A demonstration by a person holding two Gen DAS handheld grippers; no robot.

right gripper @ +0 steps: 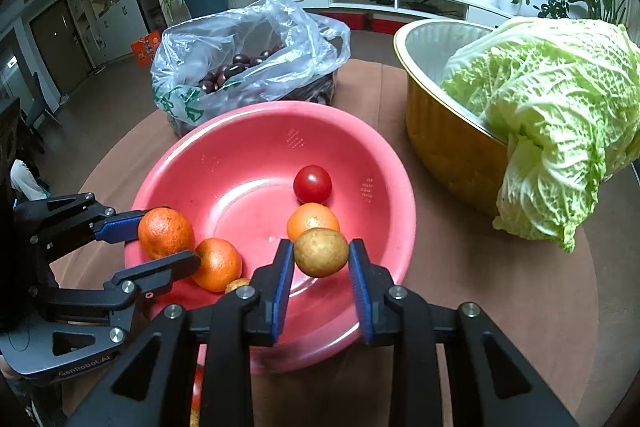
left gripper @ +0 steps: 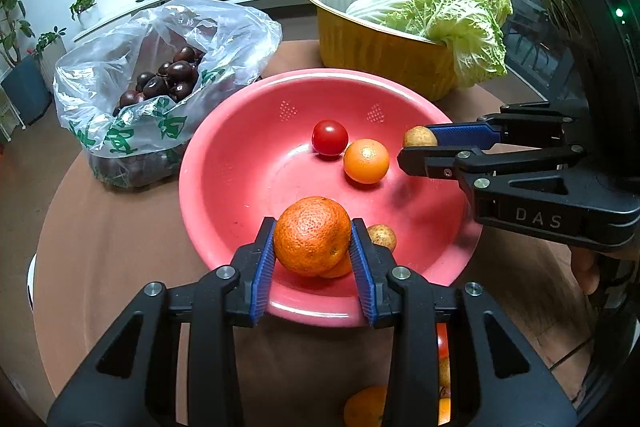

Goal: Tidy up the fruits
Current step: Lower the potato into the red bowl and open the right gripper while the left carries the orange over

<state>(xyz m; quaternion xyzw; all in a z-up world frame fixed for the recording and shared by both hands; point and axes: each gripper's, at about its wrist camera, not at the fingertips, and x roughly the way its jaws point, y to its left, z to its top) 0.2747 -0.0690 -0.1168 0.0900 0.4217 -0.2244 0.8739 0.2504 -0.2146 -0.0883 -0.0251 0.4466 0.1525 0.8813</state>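
Note:
A pink bowl point(left gripper: 248, 131) point(right gripper: 240, 147) sits mid-table. My left gripper point(left gripper: 312, 247) point(right gripper: 168, 231) is shut on a dark orange point(left gripper: 312, 235) point(right gripper: 166, 233) over the bowl's near rim. My right gripper point(right gripper: 320, 255) point(left gripper: 416, 143) is shut on a small brown potato-like fruit point(right gripper: 321, 251) point(left gripper: 419, 137) over the bowl's right side. In the bowl lie a red tomato point(left gripper: 329, 137) point(right gripper: 312, 184), an orange point(left gripper: 366, 161) point(right gripper: 312, 219), a second orange point(right gripper: 218, 264) and a small brown fruit point(left gripper: 382, 237) point(right gripper: 237, 284).
A clear plastic bag of dark fruits point(left gripper: 168, 75) point(right gripper: 240, 67) lies behind the bowl to the left. A gold foil pan point(left gripper: 376, 47) point(right gripper: 440, 131) holding a napa cabbage point(left gripper: 452, 11) point(right gripper: 560, 115) stands at the right. More oranges point(left gripper: 364, 407) lie on the table below my left gripper.

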